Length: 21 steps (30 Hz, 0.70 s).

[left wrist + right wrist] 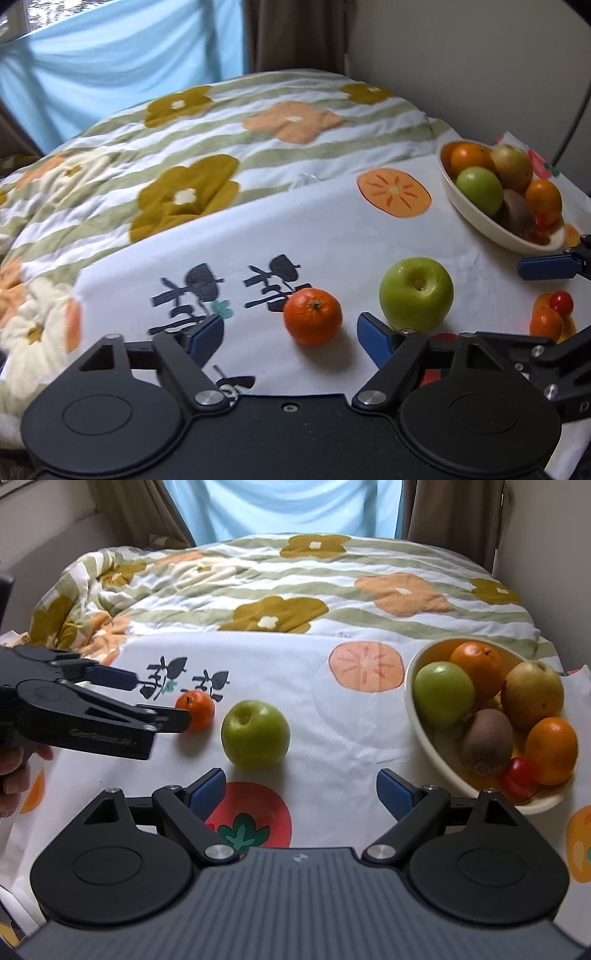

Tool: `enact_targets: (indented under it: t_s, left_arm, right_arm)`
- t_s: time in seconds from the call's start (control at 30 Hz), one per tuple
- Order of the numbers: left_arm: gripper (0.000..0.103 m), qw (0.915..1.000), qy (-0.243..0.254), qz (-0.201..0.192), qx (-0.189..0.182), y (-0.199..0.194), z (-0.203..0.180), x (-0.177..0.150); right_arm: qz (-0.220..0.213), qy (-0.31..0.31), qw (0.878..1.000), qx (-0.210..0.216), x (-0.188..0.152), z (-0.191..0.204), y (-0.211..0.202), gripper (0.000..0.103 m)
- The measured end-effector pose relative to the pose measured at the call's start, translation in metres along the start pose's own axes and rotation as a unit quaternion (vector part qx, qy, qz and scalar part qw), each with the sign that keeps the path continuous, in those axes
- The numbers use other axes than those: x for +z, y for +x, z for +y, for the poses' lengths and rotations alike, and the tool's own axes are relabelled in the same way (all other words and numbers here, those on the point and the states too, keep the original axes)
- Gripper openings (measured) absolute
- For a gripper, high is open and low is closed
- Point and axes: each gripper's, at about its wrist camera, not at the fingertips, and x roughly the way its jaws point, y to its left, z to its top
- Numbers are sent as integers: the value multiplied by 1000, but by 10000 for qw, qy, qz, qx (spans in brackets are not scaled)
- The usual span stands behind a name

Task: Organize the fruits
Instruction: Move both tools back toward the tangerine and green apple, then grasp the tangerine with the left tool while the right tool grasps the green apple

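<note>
Right wrist view: right tool [300,788] wide and empty; left tool [157,698] spread around the tangerine [195,709], not gripping, beside the green apple [255,734]. Bowl [417,716] beyond. Soft cloth [314,716] may let the fruit roll.

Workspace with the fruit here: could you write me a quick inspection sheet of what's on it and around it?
Surface: white cloth printed with fruit pictures, laid over a flowered quilt.
Job's things: a loose tangerine and a loose green apple sit on the cloth. The cream bowl holds a green apple, two oranges, a pear, a kiwi and a cherry tomato.
Clutter: another cherry tomato lies on the cloth.
Grippers: left gripper open, jaws either side of the tangerine, not touching it. Right gripper open, empty, near the loose apple.
Cables: one thin dark cable by the wall.
Surroundings: blue curtain, brown drapes.
</note>
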Motion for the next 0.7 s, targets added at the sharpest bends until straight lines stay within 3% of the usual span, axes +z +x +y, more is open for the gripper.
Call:
enact_targets:
  t_s: [0.27,0.3,0.37,0.7]
  left_arm:
    - [61,9996,93,100,-240,18,3,3]
    - [59,9994,106,111,-299,19,3,3]
    - [44,9987,100,157,-474,22,3,2]
    - [42,9991,222,152,-336,18,3,-2]
  right_arm:
    - [53,-278,9996,-28,3,17,20,100]
    - [62,-298,9995,-12,4,18,22,94]
    - [126,-355,9993,26,7,21,27,86]
    - [130,-480,9987,111,13,27,36,76]
